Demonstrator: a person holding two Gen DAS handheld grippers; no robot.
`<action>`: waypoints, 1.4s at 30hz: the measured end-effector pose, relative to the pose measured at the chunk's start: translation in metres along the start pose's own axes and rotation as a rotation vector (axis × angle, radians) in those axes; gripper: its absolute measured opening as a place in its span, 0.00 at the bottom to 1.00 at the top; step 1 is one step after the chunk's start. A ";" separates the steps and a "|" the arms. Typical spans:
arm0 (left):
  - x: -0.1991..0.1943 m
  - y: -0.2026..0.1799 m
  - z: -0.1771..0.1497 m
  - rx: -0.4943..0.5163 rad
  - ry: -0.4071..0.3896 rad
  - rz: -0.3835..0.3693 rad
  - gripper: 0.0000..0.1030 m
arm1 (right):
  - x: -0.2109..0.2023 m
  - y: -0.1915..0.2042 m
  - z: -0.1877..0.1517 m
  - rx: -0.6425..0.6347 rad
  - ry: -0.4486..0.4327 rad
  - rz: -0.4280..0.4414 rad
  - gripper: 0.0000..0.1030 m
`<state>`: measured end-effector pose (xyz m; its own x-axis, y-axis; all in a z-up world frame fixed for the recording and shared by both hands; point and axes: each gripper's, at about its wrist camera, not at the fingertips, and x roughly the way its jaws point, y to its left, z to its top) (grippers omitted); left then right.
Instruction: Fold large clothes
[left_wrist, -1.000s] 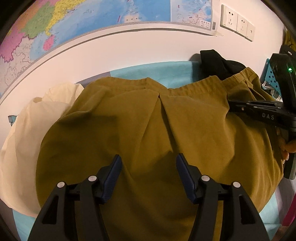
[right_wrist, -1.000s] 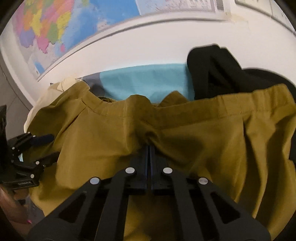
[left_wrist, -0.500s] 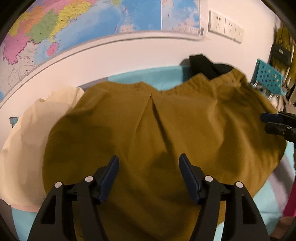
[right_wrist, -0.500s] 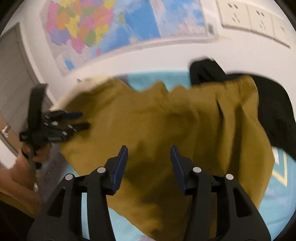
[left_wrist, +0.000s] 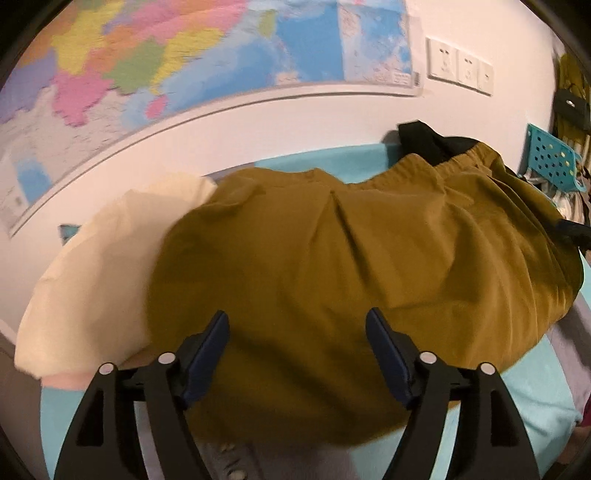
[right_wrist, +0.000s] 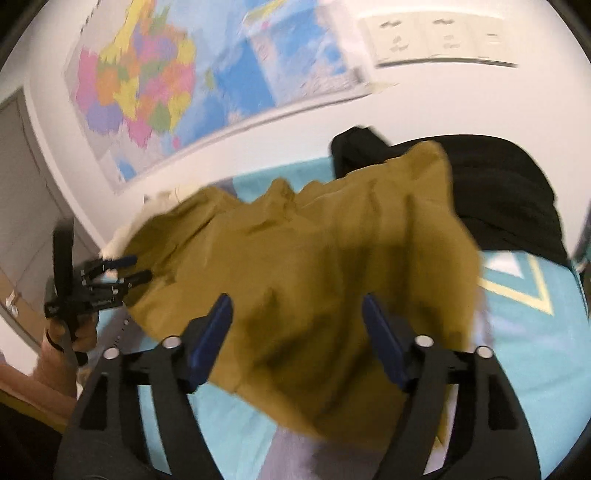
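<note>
A large olive-brown garment (left_wrist: 351, 280) with an elastic waistband lies spread on the turquoise bed cover (left_wrist: 532, 398). My left gripper (left_wrist: 297, 332) hovers over its near edge, jaws opening, with no cloth pinched between the blue pads. In the right wrist view the same garment (right_wrist: 314, 266) lies rumpled below my right gripper (right_wrist: 295, 314), whose jaws are opening and hold nothing. At the garment's left edge, the left gripper (right_wrist: 142, 267) is held in a hand (right_wrist: 74, 336).
A cream garment (left_wrist: 92, 266) lies left of the olive one, and a black garment (right_wrist: 498, 195) sits at the back right against the wall. A turquoise perforated basket (left_wrist: 550, 158) stands at the right. Map and sockets (left_wrist: 458, 70) hang on the wall.
The right gripper, shut on a fold at the garment's waist a second ago, has let go, opened wide and pulled back. The left gripper has drawn back a little and spread wider.
</note>
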<state>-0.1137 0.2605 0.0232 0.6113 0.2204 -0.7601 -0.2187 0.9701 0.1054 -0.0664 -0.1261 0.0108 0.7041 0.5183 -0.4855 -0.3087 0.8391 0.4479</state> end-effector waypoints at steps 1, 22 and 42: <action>-0.004 0.002 -0.002 -0.007 -0.004 0.002 0.72 | -0.007 -0.005 -0.002 0.013 -0.013 -0.003 0.74; 0.009 0.046 -0.056 -0.286 0.052 -0.206 0.70 | 0.006 -0.052 -0.063 0.162 0.031 -0.012 0.46; -0.040 0.040 -0.079 -0.298 0.138 -0.308 0.37 | -0.059 -0.101 -0.082 0.311 0.023 -0.069 0.35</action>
<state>-0.2074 0.2822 0.0070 0.5799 -0.1091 -0.8074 -0.2643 0.9122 -0.3131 -0.1292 -0.2281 -0.0673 0.7009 0.4685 -0.5379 -0.0477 0.7832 0.6200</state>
